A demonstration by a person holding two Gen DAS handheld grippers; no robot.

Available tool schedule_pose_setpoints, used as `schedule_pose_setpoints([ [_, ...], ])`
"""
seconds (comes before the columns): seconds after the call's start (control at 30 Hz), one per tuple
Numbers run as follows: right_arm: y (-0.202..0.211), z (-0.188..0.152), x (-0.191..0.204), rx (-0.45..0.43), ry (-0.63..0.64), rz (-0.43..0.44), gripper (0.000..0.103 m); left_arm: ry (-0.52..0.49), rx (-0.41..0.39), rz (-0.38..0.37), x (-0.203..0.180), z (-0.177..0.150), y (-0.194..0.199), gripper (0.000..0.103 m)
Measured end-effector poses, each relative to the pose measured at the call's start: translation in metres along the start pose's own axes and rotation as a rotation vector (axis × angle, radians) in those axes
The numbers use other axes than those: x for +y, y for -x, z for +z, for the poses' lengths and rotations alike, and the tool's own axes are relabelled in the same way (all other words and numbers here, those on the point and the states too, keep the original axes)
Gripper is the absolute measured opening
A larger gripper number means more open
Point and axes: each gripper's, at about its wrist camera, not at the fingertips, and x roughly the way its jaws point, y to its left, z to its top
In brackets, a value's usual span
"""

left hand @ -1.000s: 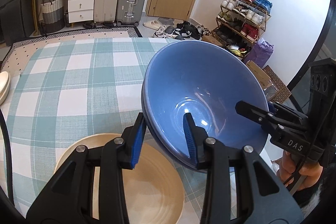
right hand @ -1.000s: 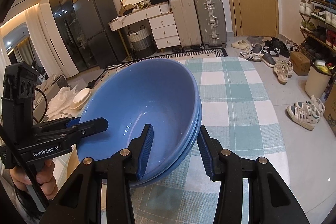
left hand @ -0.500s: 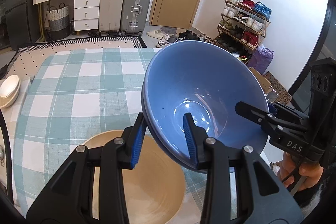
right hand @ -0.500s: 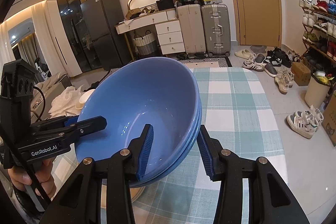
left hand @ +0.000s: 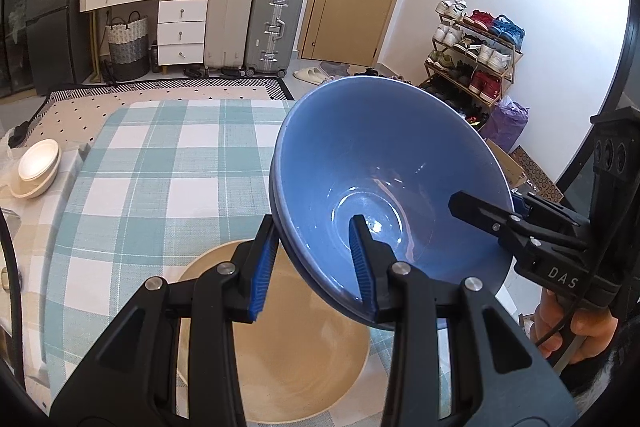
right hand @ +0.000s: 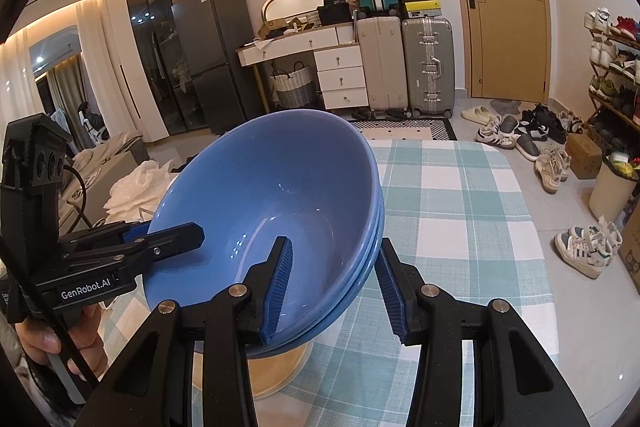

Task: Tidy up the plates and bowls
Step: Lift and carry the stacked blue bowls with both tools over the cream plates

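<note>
Nested blue bowls (left hand: pixel 384 163) (right hand: pixel 272 187) hang tilted in the air above a wide beige bowl (left hand: pixel 304 367) (right hand: pixel 280 367) that rests on the checked tablecloth. My left gripper (left hand: pixel 314 239) is shut on the near left rim of the blue bowls, one finger inside and one outside. On the opposite rim my right gripper (right hand: pixel 334 255) is shut the same way. Each gripper also shows in the other's view: the right gripper (left hand: pixel 480 207) at the right, the left gripper (right hand: pixel 192 231) at the left, each with a hand below it.
The table with the green and white checked cloth (left hand: pixel 160 179) (right hand: pixel 452 195) stretches away ahead. Small white bowls (left hand: pixel 38 167) sit stacked off its left edge. Suitcases (left hand: pixel 260 23), a drawer unit, a shoe rack (left hand: pixel 476 43) and shoes on the floor (right hand: pixel 552 163) surround it.
Both grippers have risen with the blue bowls held between them. The table and the beige bowl lie lower and farther off. Neither grip has changed.
</note>
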Motion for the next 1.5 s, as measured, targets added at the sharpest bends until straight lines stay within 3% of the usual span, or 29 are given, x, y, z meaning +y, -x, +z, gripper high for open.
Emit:
schedule_pose_setpoints([
  [0.43,-0.006,-0.004,0.027,-0.006,0.017,0.043,0.044,0.012,-0.010,0.051,0.021,-0.013,0.030,0.033],
  [0.83,-0.038,-0.024,0.059,0.039,0.044,0.095,0.044,0.022,-0.010,0.148,0.057,-0.039,0.048,0.033],
  [1.5,-0.073,-0.037,0.067,0.094,0.048,0.101,0.044,0.057,0.039,0.166,0.089,-0.055,0.007,0.033],
])
